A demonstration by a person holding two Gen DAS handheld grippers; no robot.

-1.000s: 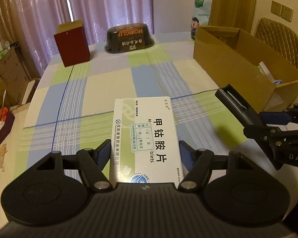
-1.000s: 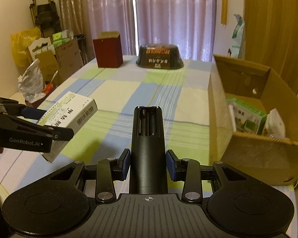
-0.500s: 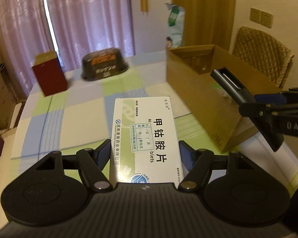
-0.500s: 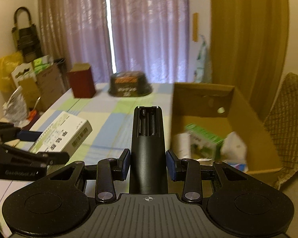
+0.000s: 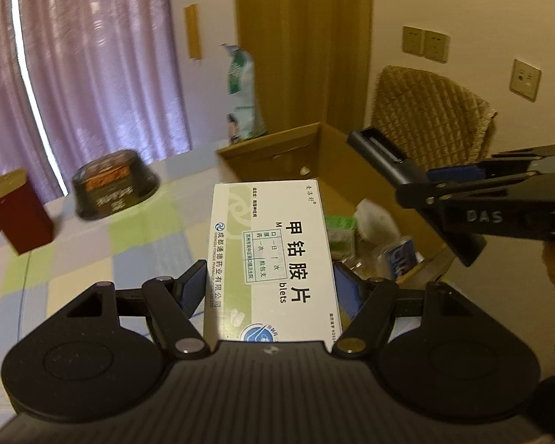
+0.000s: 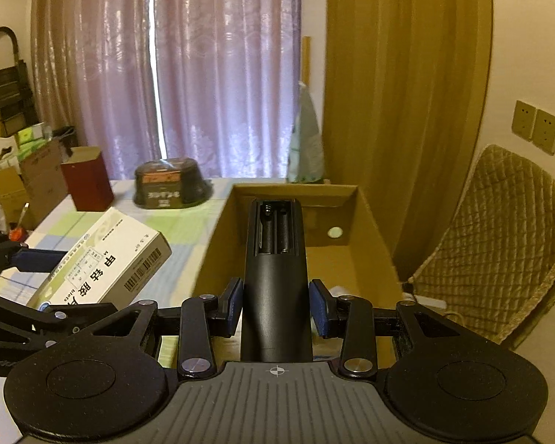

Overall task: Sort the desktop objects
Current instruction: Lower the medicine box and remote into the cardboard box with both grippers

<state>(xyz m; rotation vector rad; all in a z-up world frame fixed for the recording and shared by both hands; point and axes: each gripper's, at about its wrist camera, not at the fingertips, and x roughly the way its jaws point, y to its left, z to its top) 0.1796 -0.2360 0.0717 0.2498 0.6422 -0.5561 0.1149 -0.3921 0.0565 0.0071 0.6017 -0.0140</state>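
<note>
My left gripper (image 5: 272, 288) is shut on a white and green medicine box (image 5: 270, 255), held above the near left edge of the brown cardboard box (image 5: 277, 148). My right gripper (image 6: 276, 307) is shut on a black remote control (image 6: 276, 266) with its battery bay uncovered, pointing over the cardboard box (image 6: 296, 192). In the left wrist view the remote control (image 5: 384, 155) and the right gripper (image 5: 451, 181) hang above the box's right side. In the right wrist view the medicine box (image 6: 103, 262) sits at the left. Several packets (image 5: 373, 222) lie inside the box.
On the checked tablecloth (image 5: 92, 259) stand a dark red box (image 5: 14, 214) and a black bowl-shaped pack (image 5: 114, 185) at the far end. A green and white bag (image 5: 242, 96) leans by the wall. A quilted chair (image 6: 499, 229) is beyond the cardboard box.
Both grippers have swung right and forward with their loads, from over the tablecloth to over the cardboard box. The grips have not changed.
</note>
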